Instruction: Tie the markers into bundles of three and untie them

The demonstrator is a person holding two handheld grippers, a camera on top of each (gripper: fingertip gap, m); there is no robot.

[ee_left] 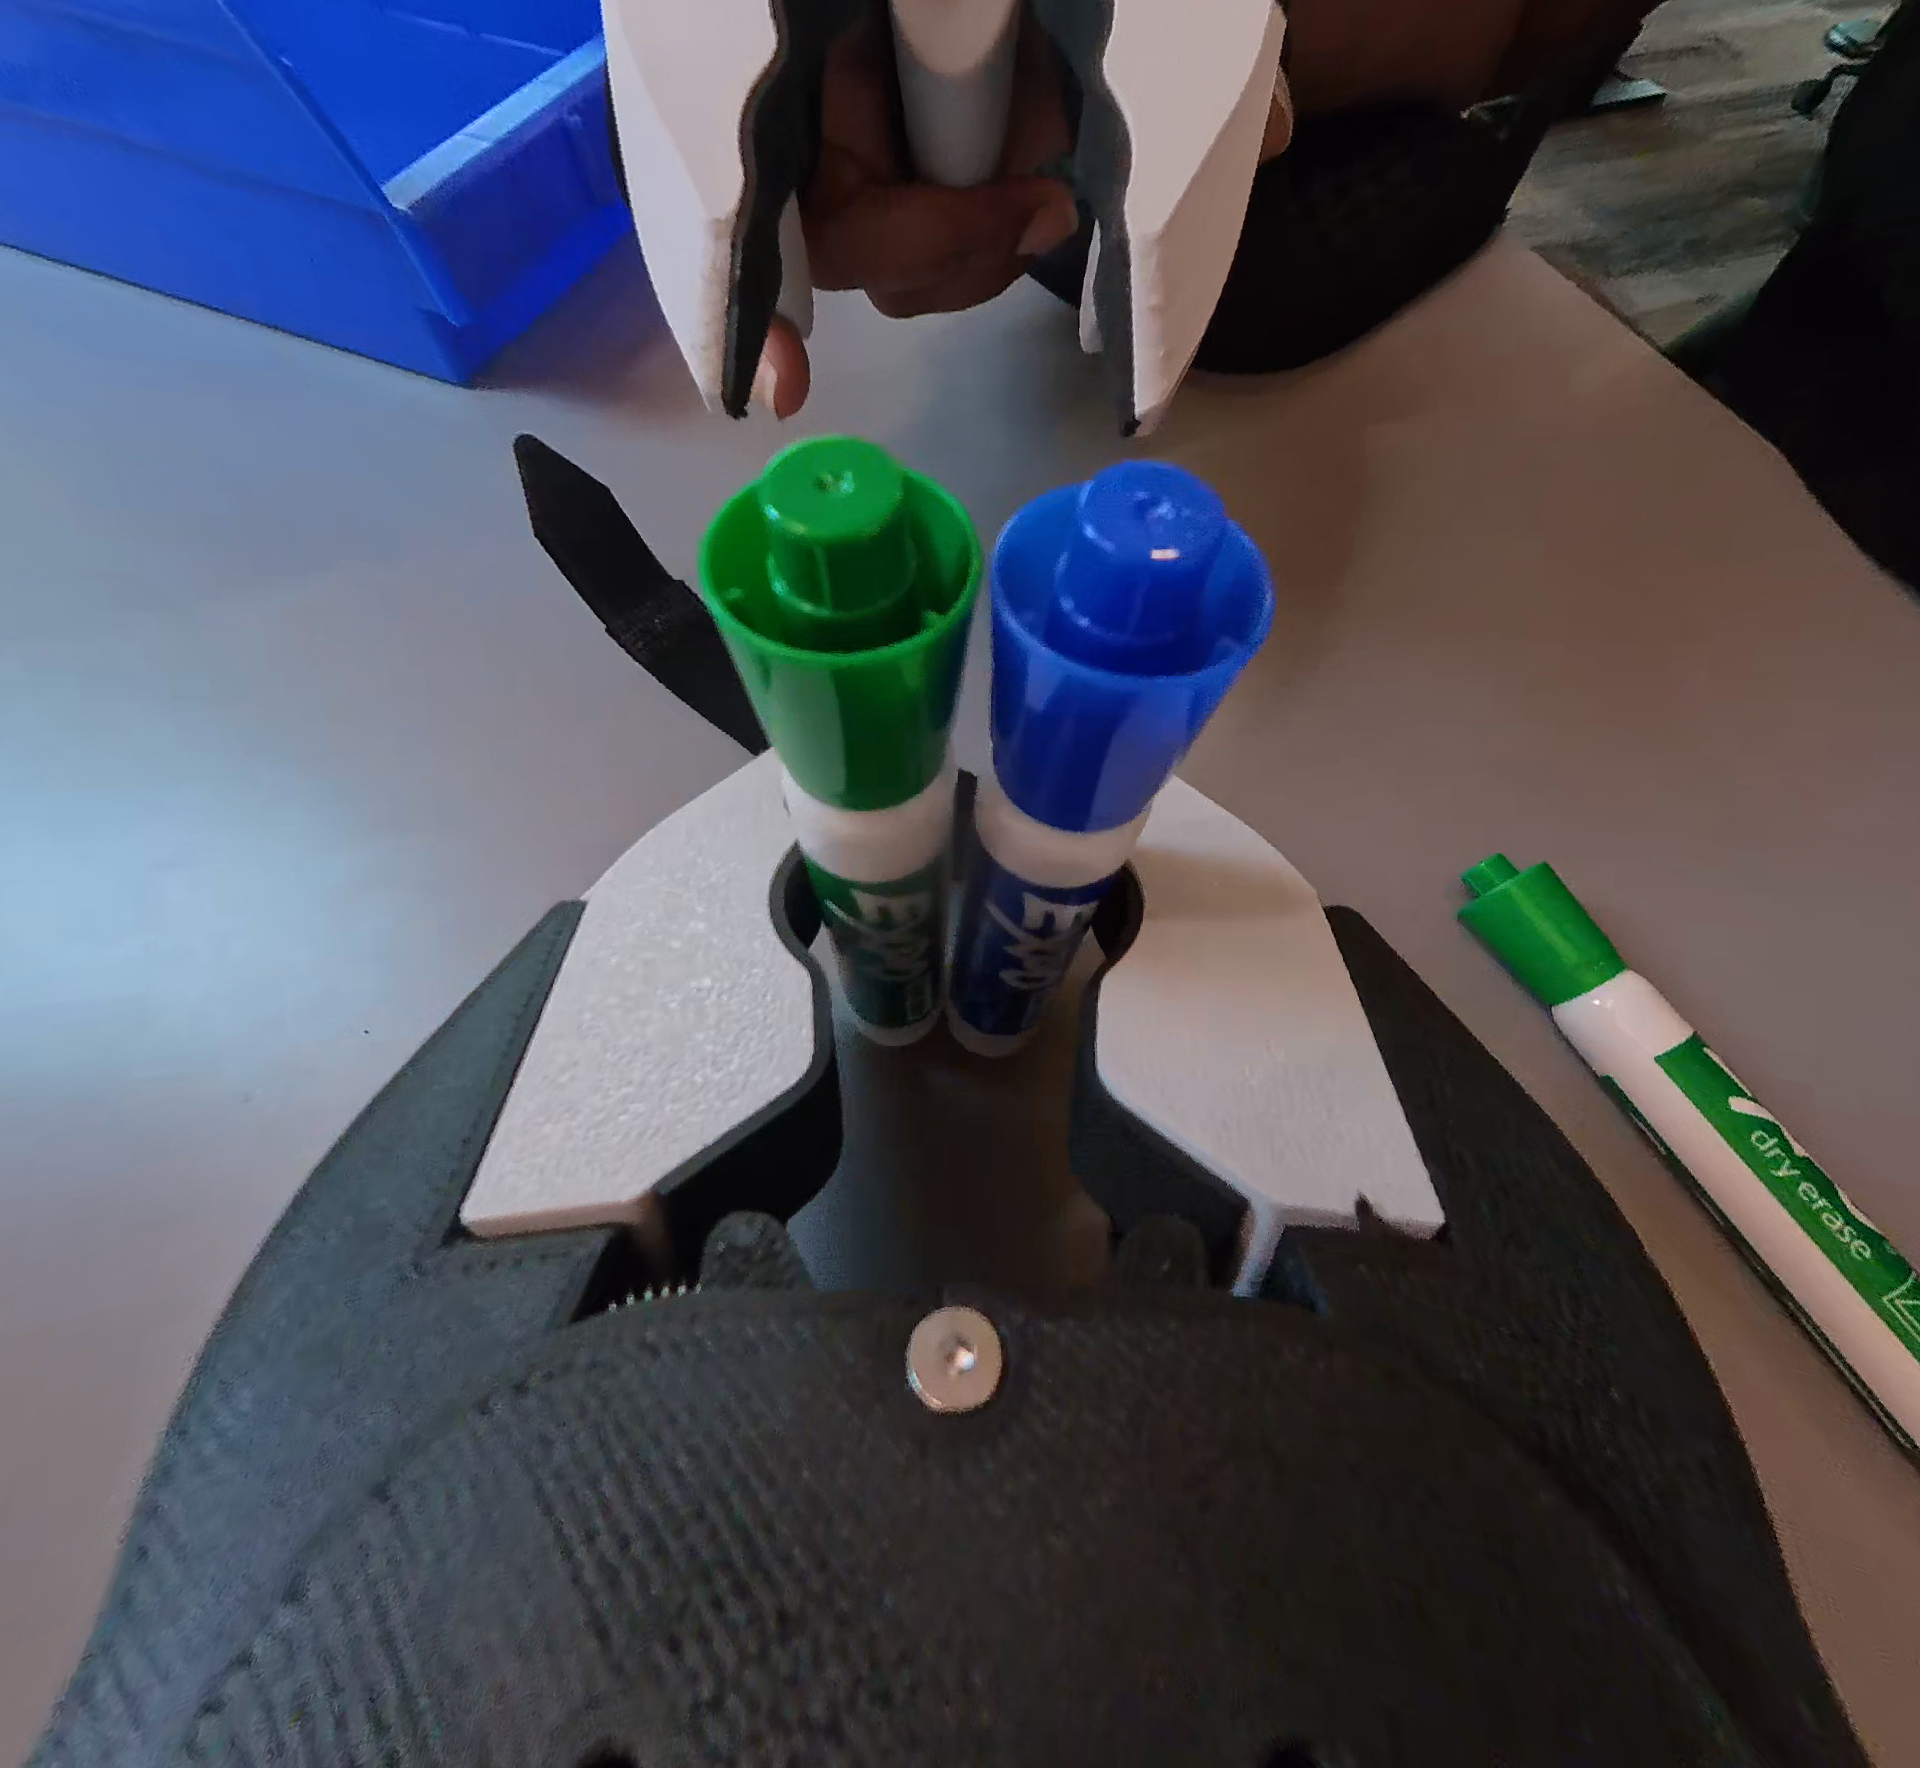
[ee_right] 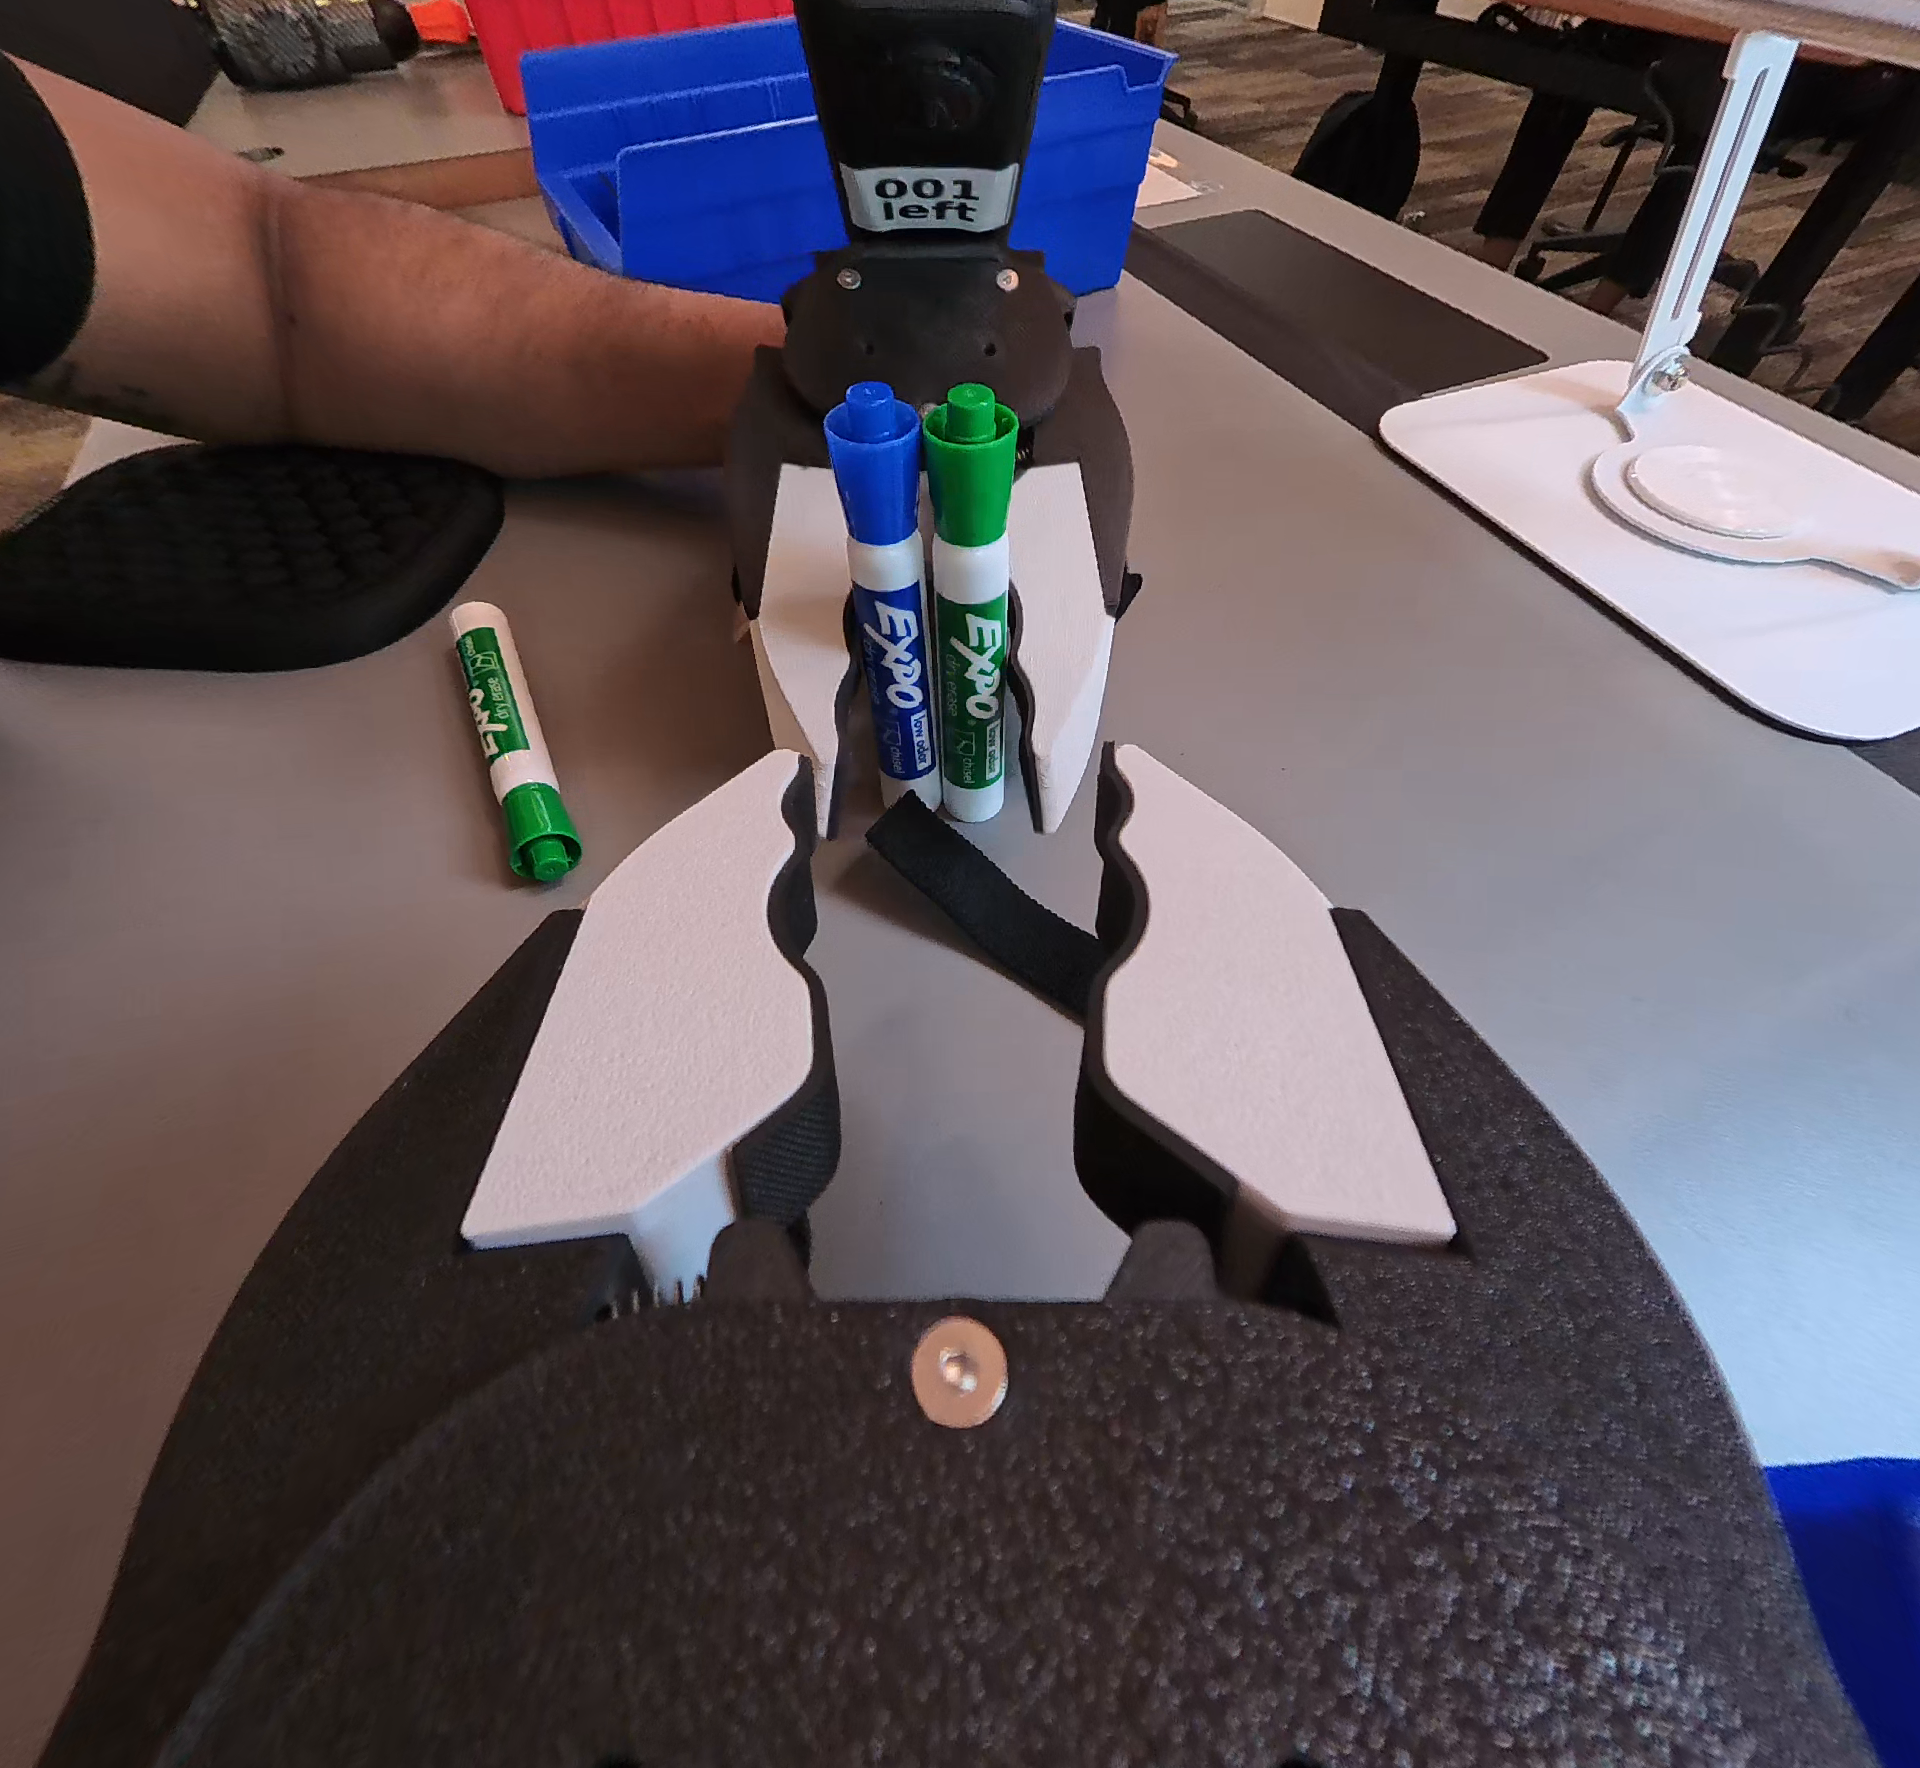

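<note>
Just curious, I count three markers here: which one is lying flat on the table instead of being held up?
The second green marker, lying alone on the grey table. The blue marker and other green marker stand upright, clamped together in the left gripper.

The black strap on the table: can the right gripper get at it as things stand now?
Probably yes. The right gripper is open, and the black strap lies flat between its jaws with nothing over it. The left gripper, holding two upright markers, stands close behind, so room is tight.

Our left gripper (ee_left: pixel 961 939) is squeezed tight on two markers (ee_left: pixel 914 762). Our right gripper (ee_right: pixel 951 835) faces it with fingers wide apart.
</note>
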